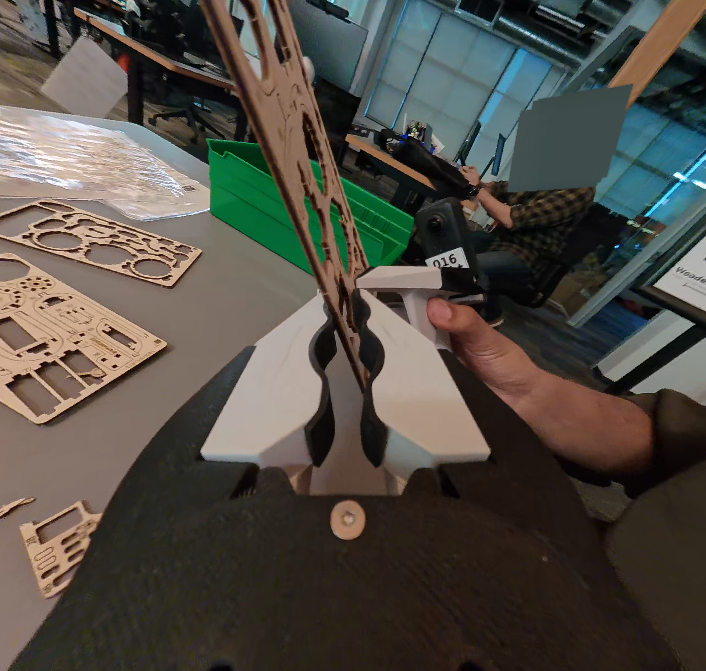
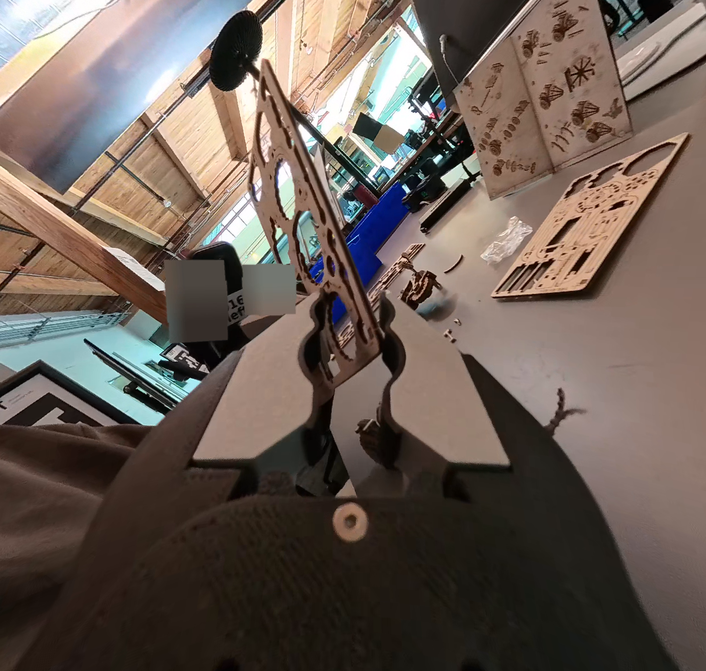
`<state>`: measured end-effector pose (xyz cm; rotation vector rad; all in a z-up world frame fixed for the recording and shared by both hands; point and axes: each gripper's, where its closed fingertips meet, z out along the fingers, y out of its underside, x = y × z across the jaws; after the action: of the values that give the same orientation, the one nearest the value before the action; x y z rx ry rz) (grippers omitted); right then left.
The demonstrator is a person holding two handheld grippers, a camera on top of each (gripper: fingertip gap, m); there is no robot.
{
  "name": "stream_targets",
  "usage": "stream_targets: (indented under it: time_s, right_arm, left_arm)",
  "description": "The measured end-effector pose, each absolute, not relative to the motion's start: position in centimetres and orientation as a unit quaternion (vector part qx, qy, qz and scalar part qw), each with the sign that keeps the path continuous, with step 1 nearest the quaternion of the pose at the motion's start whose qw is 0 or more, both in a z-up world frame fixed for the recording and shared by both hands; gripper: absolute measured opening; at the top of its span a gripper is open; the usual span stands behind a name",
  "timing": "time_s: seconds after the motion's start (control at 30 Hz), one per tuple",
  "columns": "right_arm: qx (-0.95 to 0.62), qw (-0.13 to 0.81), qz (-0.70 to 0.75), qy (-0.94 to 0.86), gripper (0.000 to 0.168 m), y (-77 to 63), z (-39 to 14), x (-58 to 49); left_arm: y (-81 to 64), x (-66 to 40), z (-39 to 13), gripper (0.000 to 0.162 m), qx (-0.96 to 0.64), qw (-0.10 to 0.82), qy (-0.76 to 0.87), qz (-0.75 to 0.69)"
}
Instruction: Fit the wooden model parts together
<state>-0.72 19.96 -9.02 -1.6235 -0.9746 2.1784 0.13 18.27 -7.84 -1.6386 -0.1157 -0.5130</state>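
A laser-cut wooden sheet [image 1: 294, 125] with many cut-outs stands almost upright in the air. My left gripper [image 1: 338, 301] is shut on its lower end between black wavy pads. In the right wrist view the same sheet [image 2: 282, 179] rises between the fingers of my right gripper [image 2: 349, 301], with its bottom edge touching both pads. The right gripper's white finger [image 1: 401, 276] meets the sheet from the right in the left wrist view, with a hand behind it. A small dark wooden assembly [image 2: 418, 286] sits on the grey table [image 2: 573, 366].
Two more wooden sheets [image 1: 107, 240] [image 1: 57, 335], a small cut panel [image 1: 57, 545] and a plastic bag [image 1: 76, 156] lie at the left. A green bin [image 1: 244, 194] stands behind. Another sheet [image 2: 596, 225], a standing instruction page [image 2: 542, 87], a blue bin [image 2: 363, 240] and small loose parts are at the right. Less than 4 cm separates the two grippers' tips. Both grippers' tips are roughly 20 centimeters from the small dark wooden assembly [image 2: 418, 286].
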Motion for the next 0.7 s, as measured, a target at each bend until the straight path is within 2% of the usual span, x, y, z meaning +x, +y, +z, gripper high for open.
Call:
stream_targets:
  time_s: [0.2, 0.27, 0.33, 0.4, 0.6, 0.7]
  right_arm:
    - [-0.572, 0.143, 0.734, -0.336, 0.027, 20.3, -9.6, -1.0]
    - [-0.58, 0.163, 0.721, -0.341, 0.028, 20.5, -9.9, -1.2]
    - [-0.603, 0.217, 0.678, -0.36, 0.022, 21.4, -11.0, -1.5]
    - [-0.597, 0.223, 0.694, -0.335, 0.027, 21.9, -10.1, -1.6]
    - [-0.58, 0.218, 0.712, -0.33, 0.024, 22.2, -8.7, -1.1]
    - [-0.583, 0.209, 0.713, -0.329, 0.031, 22.8, -9.1, -0.7]
  left_arm:
    - [18.5, -0.1, -8.4, 0.003, -0.734, 0.652, -0.043, -0.186]
    - [18.5, -0.1, -8.4, 0.004, -0.734, 0.654, -0.039, -0.178]
    - [18.6, 1.3, -8.1, 0.003, -0.733, 0.657, -0.007, -0.176]
    - [18.8, 1.9, -7.6, 0.001, -0.733, 0.663, 0.005, -0.152]
    - [19.0, -0.5, -6.3, 0.0, -0.697, 0.668, -0.077, -0.251]
    - [18.8, -1.7, -6.7, 0.0, -0.681, 0.661, -0.118, -0.292]
